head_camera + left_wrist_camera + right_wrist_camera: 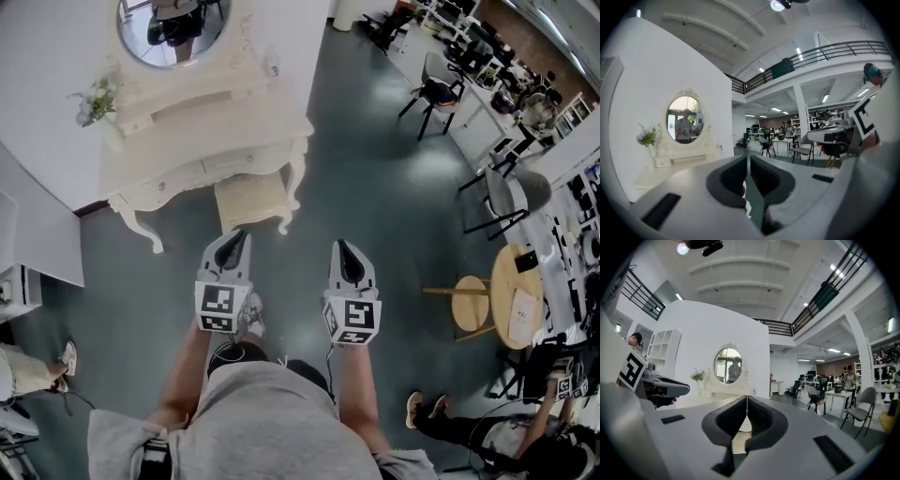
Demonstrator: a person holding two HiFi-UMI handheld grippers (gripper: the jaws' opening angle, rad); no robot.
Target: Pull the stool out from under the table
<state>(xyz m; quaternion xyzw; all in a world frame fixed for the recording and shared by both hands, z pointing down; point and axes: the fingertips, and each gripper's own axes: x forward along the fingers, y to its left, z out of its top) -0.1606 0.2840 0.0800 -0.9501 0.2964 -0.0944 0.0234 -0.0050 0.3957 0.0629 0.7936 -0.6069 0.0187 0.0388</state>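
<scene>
Beneath the front edge of the ornate white wooden dressing table (178,155), a cream cushioned stool with white legs (251,199) sits partly tucked in. Short of the table, the left gripper (240,234) and right gripper (341,246) point toward it, each with jaws pressed together, gripping nothing, clear of the stool.

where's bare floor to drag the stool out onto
Bare floor lies in front of the stool, below the left gripper and right gripper, and widens rightward up to the black chair and round table. Crowded: the right edge, and under the dressing table.
</scene>
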